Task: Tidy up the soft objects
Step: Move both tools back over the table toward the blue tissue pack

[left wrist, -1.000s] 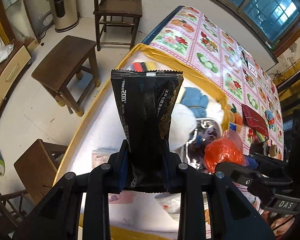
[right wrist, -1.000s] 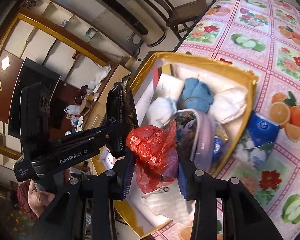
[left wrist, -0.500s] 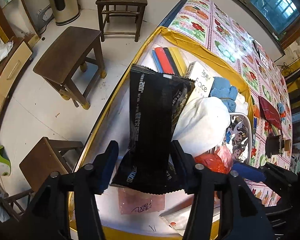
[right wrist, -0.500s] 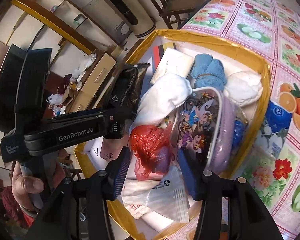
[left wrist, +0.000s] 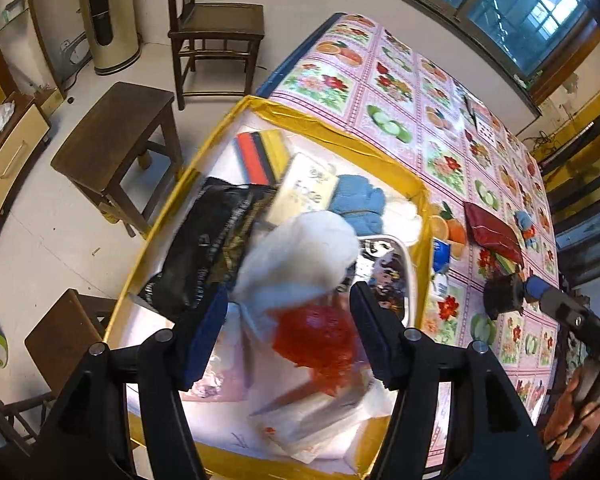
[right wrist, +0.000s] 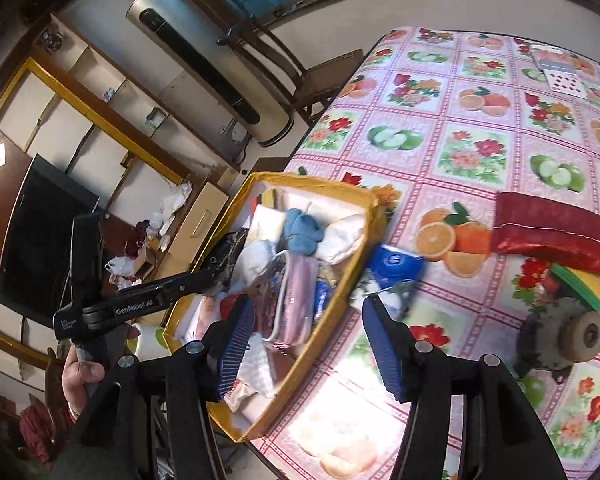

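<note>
Two empty grippers, one yellow box

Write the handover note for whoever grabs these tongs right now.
Left tongs: open, empty, over the yellow box.
Right tongs: open, empty, over the box's table-side rim.
In the box: black packet, red bag, white cloth, blue cloth, cartoon pouch.
Not yet in, on the table: blue-and-white packet against the box's outer wall, dark red pouch, a yellow-green thing beside it.
Done: black packet and red bag are in. Left: the table items, probably the blue-and-white packet first, being nearest the right tongs.
</note>
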Tool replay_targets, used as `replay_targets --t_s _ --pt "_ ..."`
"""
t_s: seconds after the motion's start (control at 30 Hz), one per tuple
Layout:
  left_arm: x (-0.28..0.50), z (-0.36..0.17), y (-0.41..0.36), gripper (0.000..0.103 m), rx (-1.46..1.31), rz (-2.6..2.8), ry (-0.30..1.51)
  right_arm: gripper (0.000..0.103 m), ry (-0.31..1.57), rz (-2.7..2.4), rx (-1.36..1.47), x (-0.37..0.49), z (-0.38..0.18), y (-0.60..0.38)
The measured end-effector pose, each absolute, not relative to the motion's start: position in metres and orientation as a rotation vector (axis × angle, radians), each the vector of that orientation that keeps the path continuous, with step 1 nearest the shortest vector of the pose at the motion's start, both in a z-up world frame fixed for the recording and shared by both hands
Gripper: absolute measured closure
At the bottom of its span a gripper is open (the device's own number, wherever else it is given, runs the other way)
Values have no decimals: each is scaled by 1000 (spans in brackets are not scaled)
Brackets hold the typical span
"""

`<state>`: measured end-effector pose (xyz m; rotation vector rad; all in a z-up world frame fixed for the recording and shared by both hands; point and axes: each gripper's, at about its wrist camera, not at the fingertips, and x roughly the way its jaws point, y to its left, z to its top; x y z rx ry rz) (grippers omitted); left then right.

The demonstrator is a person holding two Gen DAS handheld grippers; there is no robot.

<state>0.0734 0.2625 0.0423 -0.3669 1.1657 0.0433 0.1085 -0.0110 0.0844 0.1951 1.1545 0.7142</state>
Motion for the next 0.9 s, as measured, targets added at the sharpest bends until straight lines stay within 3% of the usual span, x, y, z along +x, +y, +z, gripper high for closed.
replay_targets --t_s 0.17,0.57,0.9 --pt "86 49 215 35 -347 -48 1172 43 1145 640 231 120 87 -66" --pt "125 25 105 34 -290 -197 1283 43 1145 592 329 133 74 -136" --pt "155 9 84 34 -249 -182 1313 43 1143 604 375 139 67 -161"
